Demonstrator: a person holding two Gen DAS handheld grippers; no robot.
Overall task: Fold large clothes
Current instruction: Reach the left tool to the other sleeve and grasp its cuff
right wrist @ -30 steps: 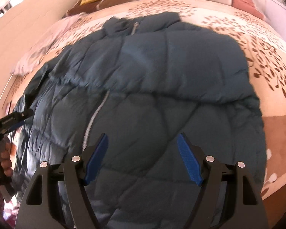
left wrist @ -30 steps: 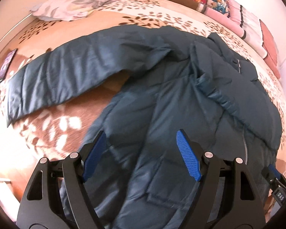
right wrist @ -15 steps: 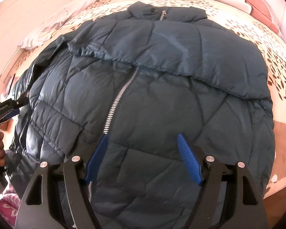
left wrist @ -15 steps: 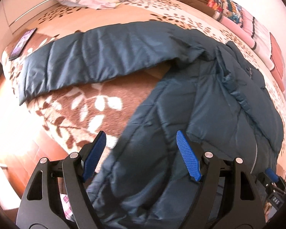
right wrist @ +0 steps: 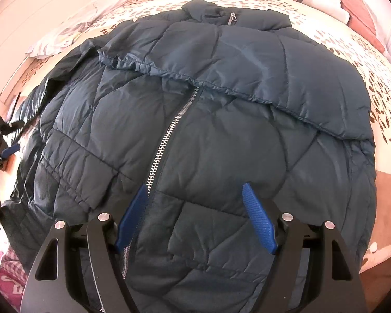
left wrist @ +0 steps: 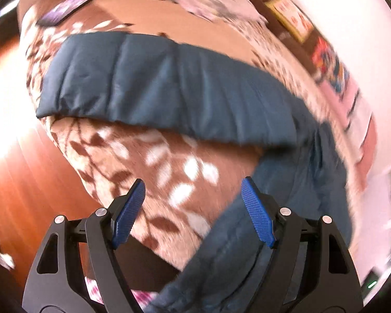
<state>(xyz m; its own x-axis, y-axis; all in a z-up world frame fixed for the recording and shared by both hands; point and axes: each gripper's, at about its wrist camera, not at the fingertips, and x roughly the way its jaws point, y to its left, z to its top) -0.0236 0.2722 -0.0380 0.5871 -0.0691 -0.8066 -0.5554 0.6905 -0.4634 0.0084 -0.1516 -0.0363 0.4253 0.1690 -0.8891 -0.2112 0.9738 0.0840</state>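
A dark teal quilted jacket point(right wrist: 221, 130) lies front-up on the bed, its silver zipper point(right wrist: 166, 140) running down the middle. One sleeve lies folded across the chest. The other sleeve point(left wrist: 153, 83) stretches out flat over the bedspread in the left wrist view, which is blurred. My left gripper point(left wrist: 193, 190) hangs open above the bedspread beside the jacket's side edge, below that sleeve, with nothing between its fingers. My right gripper point(right wrist: 195, 195) stands open just above the jacket's lower front, next to the zipper. The left gripper point(right wrist: 5, 146) also shows at the far left of the right wrist view.
The bed point(left wrist: 133, 161) has a brown and cream leaf-patterned spread. A dark phone-like slab point(left wrist: 65, 10) lies near its far corner. A crumpled pale cloth point(right wrist: 73, 31) and stacked pillows point(right wrist: 352, 2) sit at the head. Wooden floor point(left wrist: 20, 187) borders the bed's edge.
My left gripper has swung left off the jacket's body and rolled, now facing the outstretched sleeve and bed edge. My right gripper shifted slightly toward the zipper earlier and has since held still.
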